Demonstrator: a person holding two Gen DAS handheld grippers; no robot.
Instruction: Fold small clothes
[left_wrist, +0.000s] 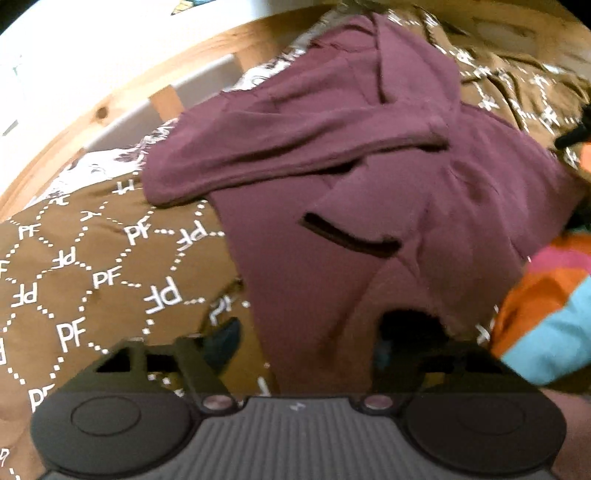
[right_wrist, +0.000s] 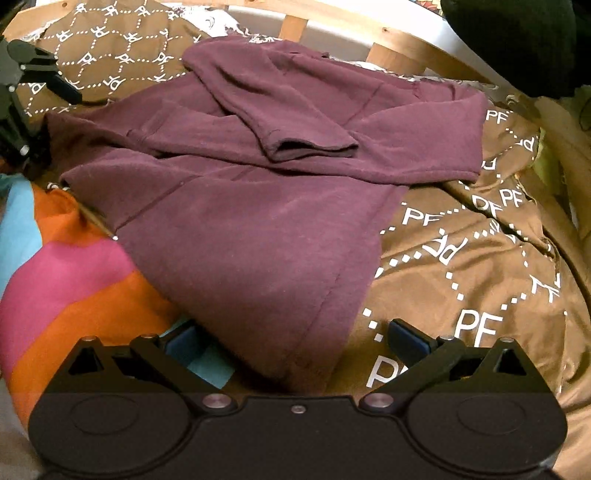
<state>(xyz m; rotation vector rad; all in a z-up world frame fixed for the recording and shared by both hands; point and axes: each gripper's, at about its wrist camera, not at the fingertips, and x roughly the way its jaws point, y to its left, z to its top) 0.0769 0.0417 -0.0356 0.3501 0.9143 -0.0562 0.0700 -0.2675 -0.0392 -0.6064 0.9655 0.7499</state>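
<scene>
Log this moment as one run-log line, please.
maroon garment: partly folded on brown bedspread | left gripper: straddling hem | right gripper: open at hem

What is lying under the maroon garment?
The maroon garment lies mostly on the brown PF-patterned cover, one edge over a striped multicolour cloth. Anything beneath its middle is covered.

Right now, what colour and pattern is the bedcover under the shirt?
Brown bedcover with white dotted diamonds and PF lettering; clearest in the right wrist view.
</scene>
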